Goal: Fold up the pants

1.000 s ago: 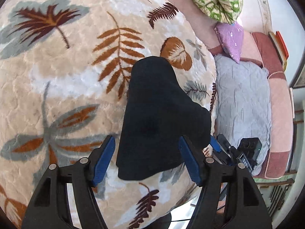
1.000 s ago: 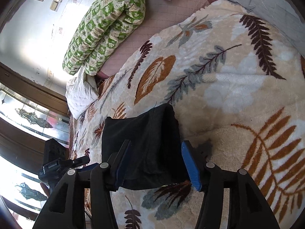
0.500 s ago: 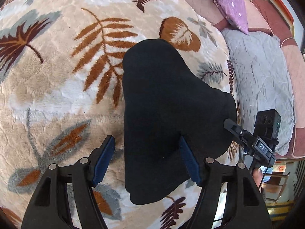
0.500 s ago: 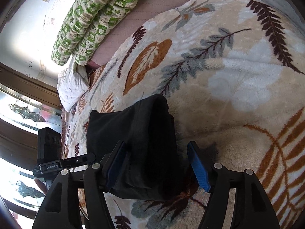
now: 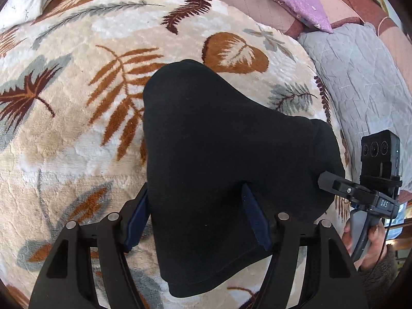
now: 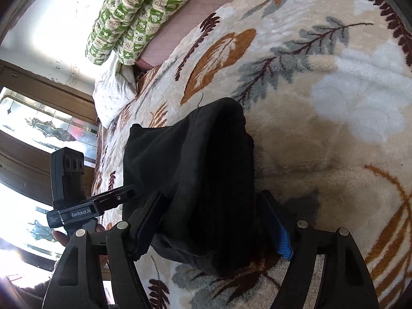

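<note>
The black pants (image 5: 219,154) lie folded into a compact bundle on a leaf-patterned blanket (image 5: 77,128). My left gripper (image 5: 197,219) is open, its blue-padded fingers (image 5: 253,219) straddling the near end of the bundle. In the right wrist view the pants (image 6: 200,175) show as a thick folded stack. My right gripper (image 6: 213,224) is open, its fingers (image 6: 279,234) either side of the stack's near edge. Each gripper also shows at the edge of the other's view.
A grey quilted pad (image 5: 365,82) and a purple cushion (image 5: 301,2) lie right of the blanket. A green patterned quilt (image 6: 139,13) and a white pillow (image 6: 113,92) sit at the bed's far end, by a window (image 6: 38,134).
Both grippers have moved in closer to the pants, which now fill more of each view. Both stay open, fingers straddling the bundle's edges.
</note>
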The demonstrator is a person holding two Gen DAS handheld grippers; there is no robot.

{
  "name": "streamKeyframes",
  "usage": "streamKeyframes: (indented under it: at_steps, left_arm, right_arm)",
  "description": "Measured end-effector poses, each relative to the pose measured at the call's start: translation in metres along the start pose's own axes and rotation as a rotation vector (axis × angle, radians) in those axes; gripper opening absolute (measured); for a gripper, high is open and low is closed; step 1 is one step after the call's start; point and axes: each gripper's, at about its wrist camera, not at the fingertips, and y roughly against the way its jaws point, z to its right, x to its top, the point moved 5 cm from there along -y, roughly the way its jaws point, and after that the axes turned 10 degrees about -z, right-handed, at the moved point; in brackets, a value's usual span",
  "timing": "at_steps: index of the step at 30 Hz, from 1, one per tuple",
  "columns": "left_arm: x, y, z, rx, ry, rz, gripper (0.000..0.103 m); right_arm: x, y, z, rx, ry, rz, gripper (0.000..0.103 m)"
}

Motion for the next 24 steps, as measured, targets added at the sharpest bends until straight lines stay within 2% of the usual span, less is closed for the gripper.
streamKeyframes:
  at_steps: [4, 5, 6, 7, 8, 10, 12, 16, 21, 24]
  left_arm:
    - [0.001, 0.000, 0.000, -0.010, -0.001, 0.014, 0.069]
    - [0.001, -0.001, 0.001, -0.016, -0.004, 0.016, 0.069]
    - [0.001, 0.000, 0.002, -0.029, -0.007, 0.022, 0.064]
    - [0.000, 0.001, 0.003, -0.049, -0.008, 0.030, 0.052]
    - [0.001, 0.002, 0.003, -0.058, -0.007, 0.041, 0.047]
    - [0.001, 0.006, 0.006, -0.090, -0.003, 0.062, 0.029]
    - [0.000, 0.013, 0.003, -0.136, 0.011, 0.071, 0.021]
    - [-0.005, 0.030, -0.008, -0.236, 0.050, 0.083, 0.019]
    - [-0.019, 0.059, -0.031, -0.244, 0.084, 0.122, 0.018]
    - [-0.034, 0.081, -0.058, -0.221, 0.111, 0.143, 0.018]
  right_arm:
    - [-0.002, -0.001, -0.003, 0.003, 0.036, 0.000, 0.081]
    - [-0.001, -0.001, -0.005, -0.012, 0.052, 0.000, 0.077]
    - [-0.003, -0.002, -0.007, -0.043, 0.068, 0.001, 0.075]
    - [-0.004, -0.002, -0.009, -0.063, 0.085, 0.004, 0.063]
    - [-0.005, -0.003, -0.009, -0.067, 0.094, 0.003, 0.053]
    - [-0.007, -0.002, -0.007, -0.075, 0.079, 0.017, 0.047]
    - [-0.009, 0.000, -0.007, -0.082, 0.059, 0.044, 0.043]
    - [-0.014, 0.009, -0.019, -0.093, 0.066, 0.092, 0.036]
    - [-0.017, 0.012, -0.051, -0.061, 0.095, 0.099, 0.034]
    - [-0.023, 0.001, -0.082, -0.029, 0.130, 0.085, 0.034]
